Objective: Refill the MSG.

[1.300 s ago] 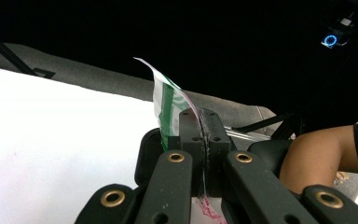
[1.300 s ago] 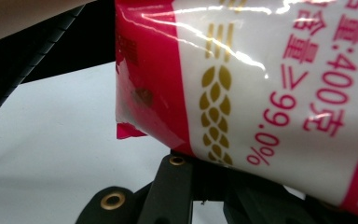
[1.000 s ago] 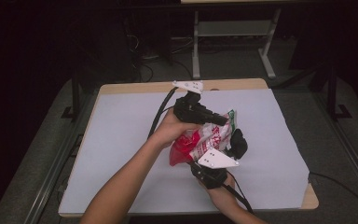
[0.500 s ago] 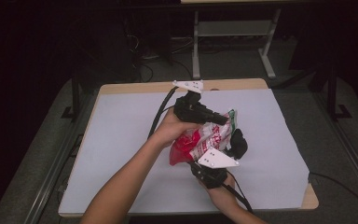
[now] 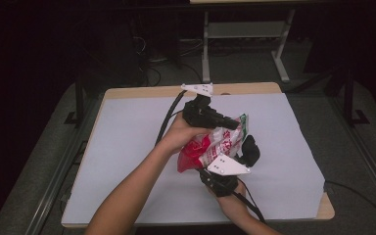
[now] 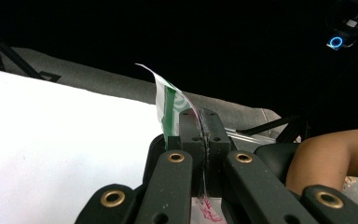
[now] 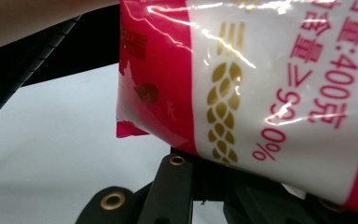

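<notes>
1. Hanging above the middle of the white table [image 5: 127, 147], a red-and-white plastic bag [image 5: 210, 147] is held between both grippers.
2. The left gripper [image 6: 204, 135] has its jaws pressed together on the bag's green-striped top edge.
3. The right gripper [image 5: 247, 149] grips the bag's lower edge; its jaw tips are hidden behind the bag.
4. The bag's contents cannot be told.
</notes>
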Motion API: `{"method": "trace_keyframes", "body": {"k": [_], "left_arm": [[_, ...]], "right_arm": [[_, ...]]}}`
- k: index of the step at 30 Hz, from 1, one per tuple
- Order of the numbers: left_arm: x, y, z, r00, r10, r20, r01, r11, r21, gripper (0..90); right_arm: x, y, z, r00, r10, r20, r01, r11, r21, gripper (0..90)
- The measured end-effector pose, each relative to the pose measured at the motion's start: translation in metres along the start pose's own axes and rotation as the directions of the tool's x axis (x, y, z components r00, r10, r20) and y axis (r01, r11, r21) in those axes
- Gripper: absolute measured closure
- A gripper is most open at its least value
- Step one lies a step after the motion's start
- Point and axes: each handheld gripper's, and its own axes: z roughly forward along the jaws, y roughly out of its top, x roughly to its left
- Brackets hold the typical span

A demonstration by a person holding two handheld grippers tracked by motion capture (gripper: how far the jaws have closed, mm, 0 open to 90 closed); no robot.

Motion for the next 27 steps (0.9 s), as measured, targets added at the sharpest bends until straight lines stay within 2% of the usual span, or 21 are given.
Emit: {"method": "trace_keyframes", "body": {"k": [12,20,27], "left_arm": [[0.000,0.000,-0.001,1.0000,0.007,0.001,-0.007,0.9998,-0.021,90.0],[-0.004,0.000,-0.003,0.9996,0.004,0.027,-0.003,0.9996,-0.028,90.0],[-0.010,0.002,-0.006,0.9984,0.025,0.050,-0.024,0.9994,-0.024,90.0]], "right_arm": [[-0.002,-0.001,0.001,1.0000,-0.001,0.007,0.001,1.000,0.002,90.0],[-0.004,-0.002,0.002,0.9999,-0.005,0.010,0.005,1.000,0.004,90.0],[-0.003,-0.003,0.002,0.9998,0.005,0.017,-0.006,1.000,0.014,90.0]]}}
